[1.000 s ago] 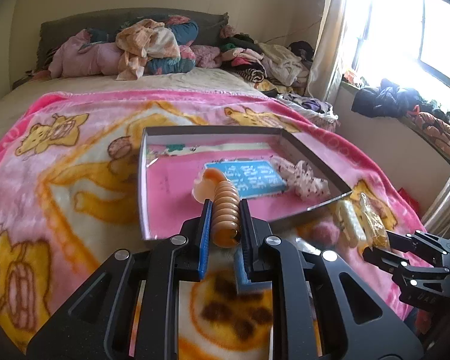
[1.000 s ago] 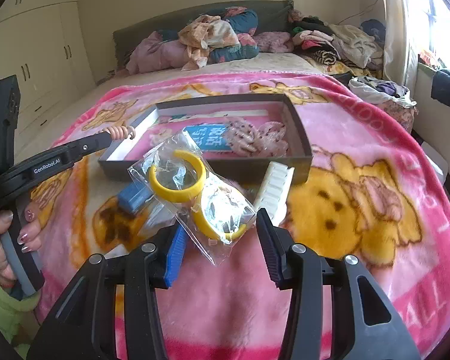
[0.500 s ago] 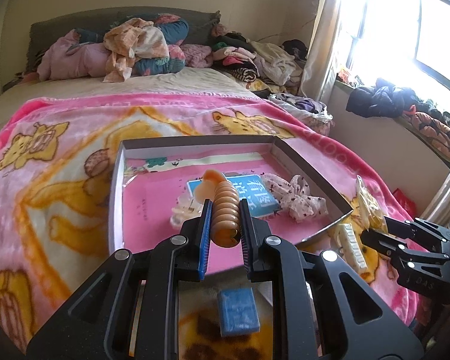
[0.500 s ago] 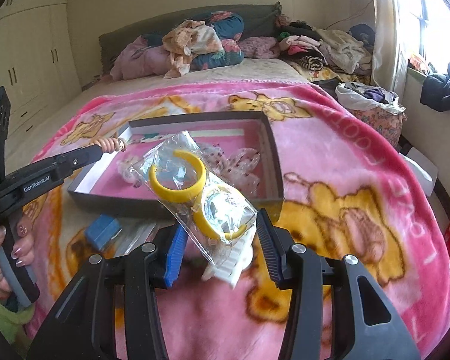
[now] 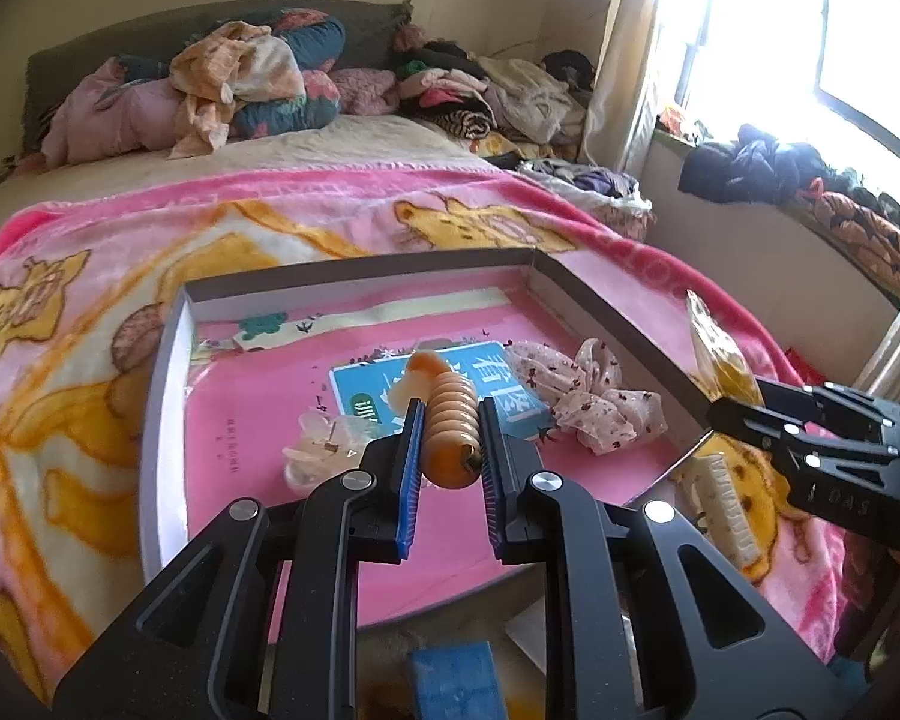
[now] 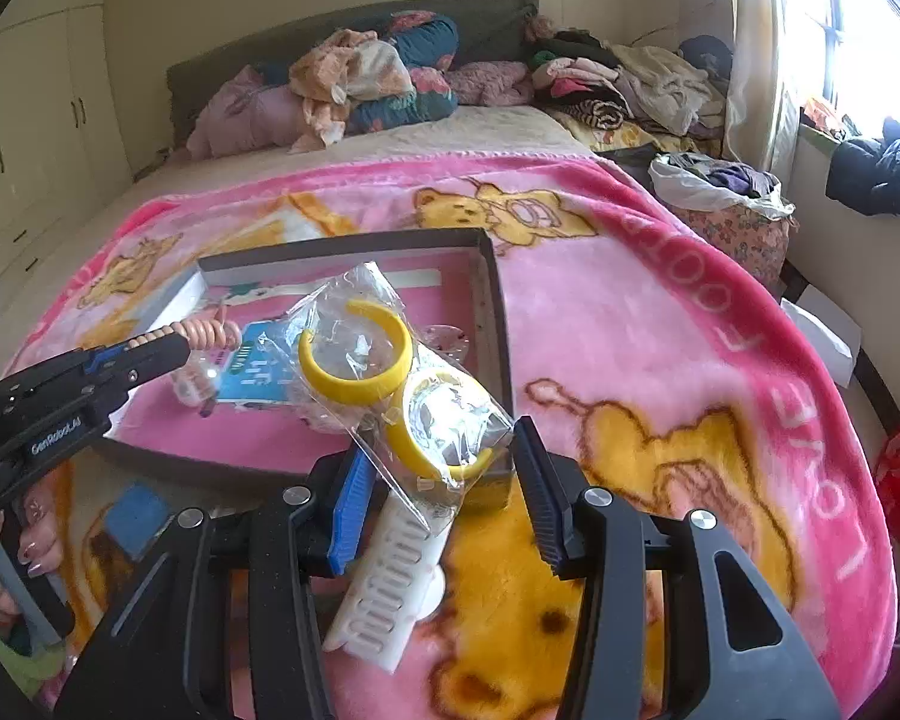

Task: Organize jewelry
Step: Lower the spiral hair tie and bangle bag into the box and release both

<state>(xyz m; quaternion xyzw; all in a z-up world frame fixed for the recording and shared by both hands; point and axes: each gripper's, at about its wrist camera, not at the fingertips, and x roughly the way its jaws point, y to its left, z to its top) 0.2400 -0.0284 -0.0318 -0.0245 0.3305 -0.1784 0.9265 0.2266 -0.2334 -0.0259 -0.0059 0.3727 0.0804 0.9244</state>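
A shallow grey-walled tray [image 5: 600, 294] with a pink floor lies on the pink blanket. My left gripper [image 5: 447, 426] is shut on a peach coil bracelet [image 5: 450, 420] and hangs over the tray's floor. It shows again at the left of the right wrist view [image 6: 180, 342]. My right gripper [image 6: 444, 456] is shut on a clear bag holding two yellow bangles [image 6: 354, 360], above the tray's near right corner. Inside the tray lie a blue card [image 5: 510, 396], a floral scrunchie [image 5: 594, 402] and a small clear packet [image 5: 324, 450].
A white comb-like clip [image 6: 390, 588] and a blue block [image 6: 138, 516] lie on the blanket in front of the tray. Piled clothes [image 6: 360, 78] fill the bed's far end. A window and more clothes are at the right; a hand [image 6: 36, 546] holds the left gripper.
Both grippers have moved forward towards the tray with their loads. The left now hangs over the tray's floor, and the bag of bangles has come over the tray's near right corner.
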